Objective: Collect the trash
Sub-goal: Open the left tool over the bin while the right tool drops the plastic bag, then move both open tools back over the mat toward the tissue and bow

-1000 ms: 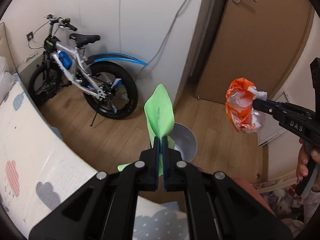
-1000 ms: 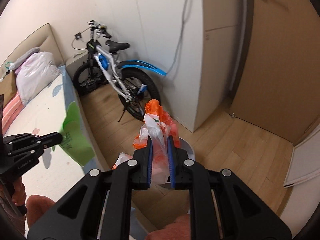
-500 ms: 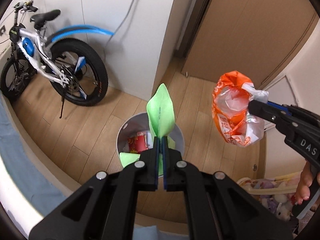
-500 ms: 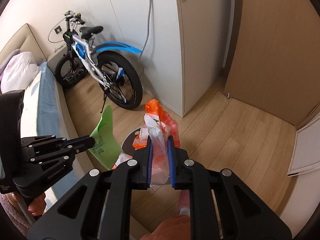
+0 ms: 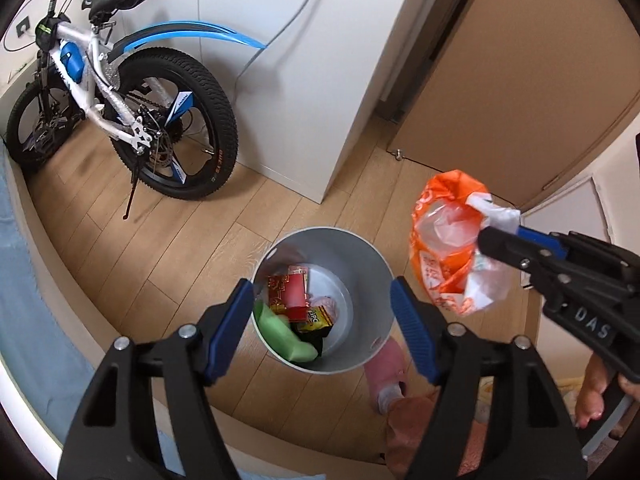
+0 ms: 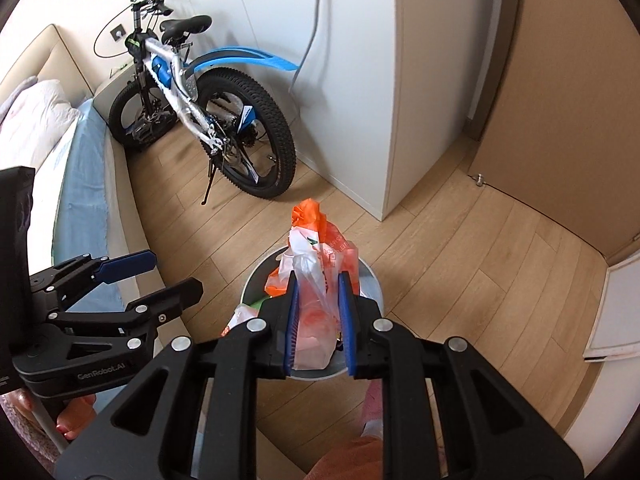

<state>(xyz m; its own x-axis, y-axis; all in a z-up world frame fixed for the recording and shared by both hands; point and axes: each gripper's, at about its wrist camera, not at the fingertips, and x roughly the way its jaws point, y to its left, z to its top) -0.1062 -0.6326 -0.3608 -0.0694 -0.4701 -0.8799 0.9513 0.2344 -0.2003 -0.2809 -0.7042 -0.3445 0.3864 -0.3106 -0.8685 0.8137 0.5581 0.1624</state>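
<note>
Black right gripper [image 5: 500,236] reads "DAS", left [image 6: 168,276] "GenRobot.AI"

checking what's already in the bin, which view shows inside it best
The left wrist view: it looks straight down into the bin, showing wrappers and the green piece. In the right wrist view the orange bag and right gripper hide most of it.
</note>
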